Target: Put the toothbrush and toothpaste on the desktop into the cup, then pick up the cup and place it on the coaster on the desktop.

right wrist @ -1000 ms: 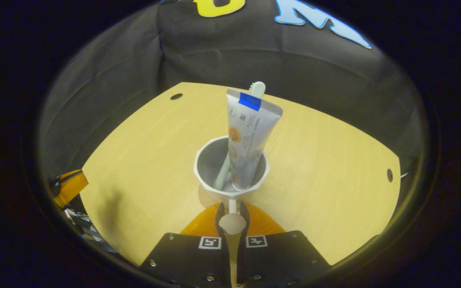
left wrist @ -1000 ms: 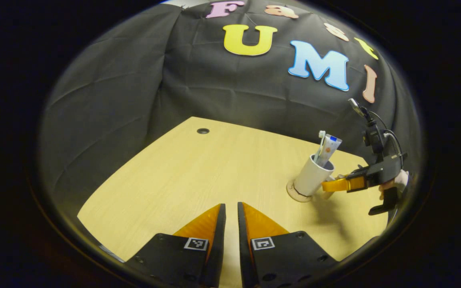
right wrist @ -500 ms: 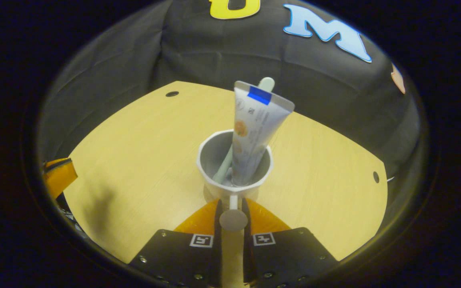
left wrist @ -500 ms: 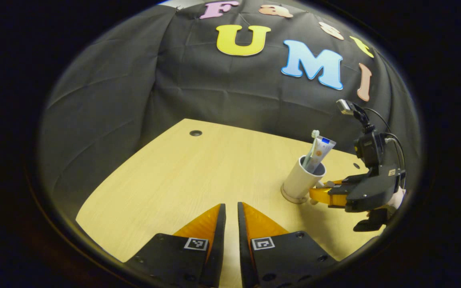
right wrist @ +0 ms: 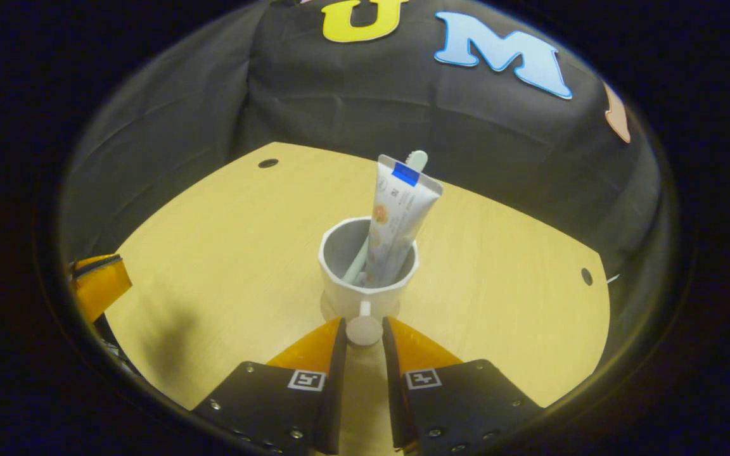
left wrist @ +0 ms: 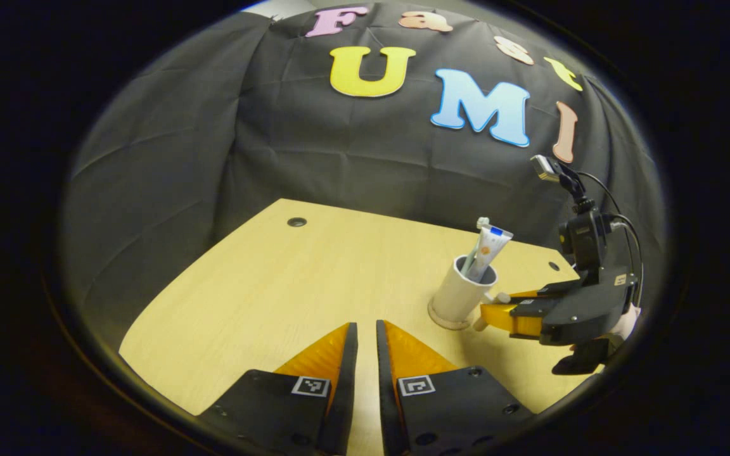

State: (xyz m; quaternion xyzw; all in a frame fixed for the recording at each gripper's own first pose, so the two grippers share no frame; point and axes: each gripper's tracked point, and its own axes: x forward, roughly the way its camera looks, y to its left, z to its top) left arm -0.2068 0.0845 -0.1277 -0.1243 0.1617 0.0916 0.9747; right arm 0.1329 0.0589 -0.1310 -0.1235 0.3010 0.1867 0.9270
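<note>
One cup (right wrist: 368, 275) is seen on the bench (right wrist: 225, 253), set on one coaster (left wrist: 442, 320), and inside it one toothbrush (right wrist: 417, 159) and one toothpaste (right wrist: 397, 218) tube are leaned, both upright. The right gripper (right wrist: 364, 332) is held level just behind the cup, its jaws parted slightly on either side of the handle knob (right wrist: 364, 329); whether the knob is touched cannot be told. The left gripper (left wrist: 365, 342) is held low over the bench, well apart from the cup, its jaws nearly pressed together on nothing.
</note>
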